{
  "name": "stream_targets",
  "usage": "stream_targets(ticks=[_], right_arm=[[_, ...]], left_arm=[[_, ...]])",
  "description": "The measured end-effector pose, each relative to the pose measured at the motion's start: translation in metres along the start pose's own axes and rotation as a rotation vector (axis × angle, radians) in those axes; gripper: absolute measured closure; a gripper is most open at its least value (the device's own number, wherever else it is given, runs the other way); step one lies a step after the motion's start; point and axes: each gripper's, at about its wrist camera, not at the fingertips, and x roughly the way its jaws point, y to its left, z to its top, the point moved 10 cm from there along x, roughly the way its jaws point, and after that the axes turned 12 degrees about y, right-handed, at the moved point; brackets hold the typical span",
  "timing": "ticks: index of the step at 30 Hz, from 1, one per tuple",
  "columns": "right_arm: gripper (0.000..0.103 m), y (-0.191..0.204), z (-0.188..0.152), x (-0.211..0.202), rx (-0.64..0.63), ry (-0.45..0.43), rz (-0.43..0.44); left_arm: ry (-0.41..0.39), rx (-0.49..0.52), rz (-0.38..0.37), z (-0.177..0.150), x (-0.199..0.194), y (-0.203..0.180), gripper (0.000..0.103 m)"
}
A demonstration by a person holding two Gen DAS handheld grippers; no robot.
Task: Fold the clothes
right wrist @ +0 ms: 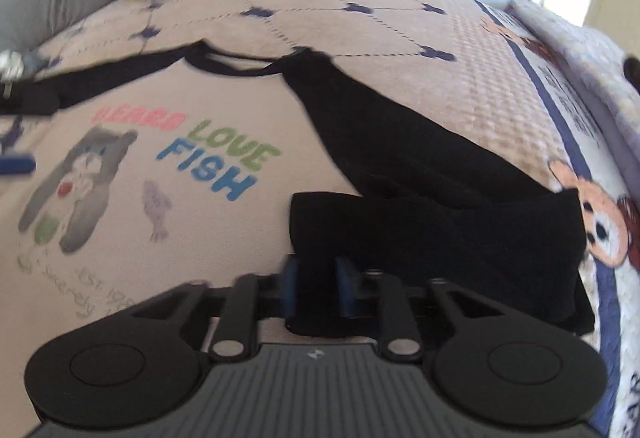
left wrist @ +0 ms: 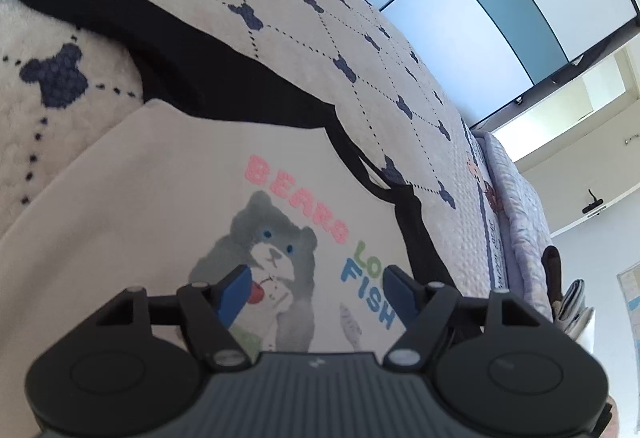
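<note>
cream bear-print sweatshirt [right wrist: 168,86] flat on bedspread [right wrist: 400,18] — right gripper [right wrist: 316,290] pinching its black sleeve [right wrist: 420,238], left gripper [left wrist: 316,290] spread

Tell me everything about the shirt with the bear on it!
The shirt is cream with black sleeves and a black neckband, soft-looking, lying face up on the patterned bedspread. It shows a grey bear and "BEARS LOVE FISH". One black sleeve is folded back, pinched between the right gripper fingers.

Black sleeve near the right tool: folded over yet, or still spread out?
Folded: the black sleeve doubles back over itself, its cuff end lying toward the shirt body. The right tool is shut on the cuff.
</note>
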Motion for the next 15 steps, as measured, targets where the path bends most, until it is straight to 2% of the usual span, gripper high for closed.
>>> stream_targets(ticks=[2, 4, 7, 10, 12, 13, 15], right_arm=[[0.095, -0.028, 0.006, -0.019, 0.197, -0.066, 0.116], [0.095, -0.040, 0.010, -0.045, 0.294, -0.145, 0.209], [0.095, -0.019, 0.021, -0.096, 0.256, -0.264, 0.310], [0.095, 0.027, 0.029, -0.141, 0.177, -0.350, 0.481], [0.094, 0.057, 0.028, -0.149, 0.161, -0.353, 0.568], [0.094, 0.070, 0.026, -0.144, 0.164, -0.333, 0.578], [0.094, 0.086, 0.022, -0.124, 0.167, -0.288, 0.552]], left_arm=[[-0.003, 0.024, 0.001, -0.003, 0.000, -0.006, 0.029], [-0.009, 0.041, -0.004, -0.003, 0.000, -0.012, 0.028], [-0.010, 0.016, -0.035, -0.002, -0.002, -0.013, 0.027], [0.002, -0.050, -0.114, 0.002, -0.006, -0.011, 0.024], [-0.002, -0.106, -0.195, 0.006, -0.011, -0.008, 0.018], [-0.003, -0.129, -0.224, 0.007, -0.012, -0.006, 0.017], [0.019, -0.126, -0.221, 0.006, -0.010, -0.005, 0.017]])
